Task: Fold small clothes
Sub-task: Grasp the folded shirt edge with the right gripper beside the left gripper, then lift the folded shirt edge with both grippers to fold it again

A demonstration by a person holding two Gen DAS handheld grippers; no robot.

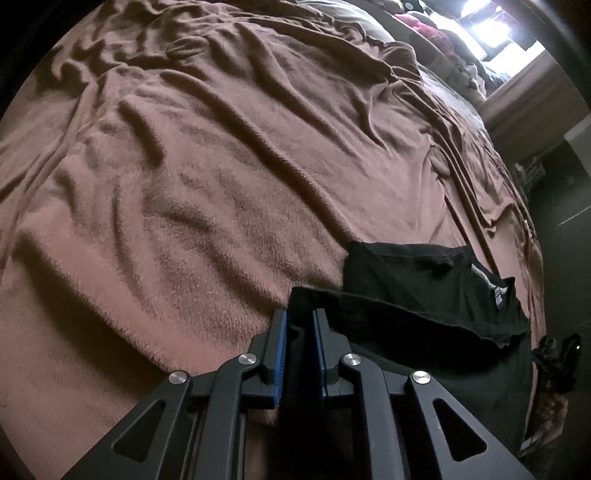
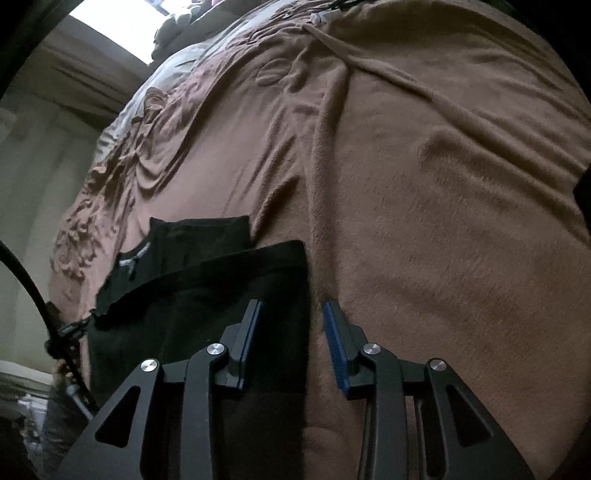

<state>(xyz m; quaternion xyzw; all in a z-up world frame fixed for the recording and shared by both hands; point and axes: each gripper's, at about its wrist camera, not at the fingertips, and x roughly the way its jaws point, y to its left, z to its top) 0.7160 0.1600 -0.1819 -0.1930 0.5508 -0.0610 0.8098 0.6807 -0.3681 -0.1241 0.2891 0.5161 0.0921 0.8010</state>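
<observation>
Broadly, a wrinkled brown fleece blanket (image 1: 207,177) covers the bed and fills most of both views; in the right wrist view the same blanket (image 2: 424,192) rises in long ridges toward the far end. No box, basket or other container shows in either view; the blanket is the only surface bearing anything.

On it, at the near edge, lies a black T-shirt (image 1: 417,295), partly folded, with one layer doubled forward over the rest so that a ragged hem runs across it. A small printed neck label (image 1: 496,286) shows on the far layer, close to the bed's side edge. From the right wrist view the black T-shirt (image 2: 207,295) sits to the left of centre, its straight right edge running down between the fingers.

The left gripper (image 1: 300,314) has its blue-padded fingers drawn to a narrow gap, and a fold of the shirt's near-left corner passes between them, pinched there. The right gripper (image 2: 291,306) stands wide: its left finger is over the black cloth, its right finger over bare blanket, and the shirt's edge lies in the gap without either pad pressing it.

At the far end, a heap of pillows (image 1: 432,33) lies below a bright window (image 1: 491,22).
</observation>
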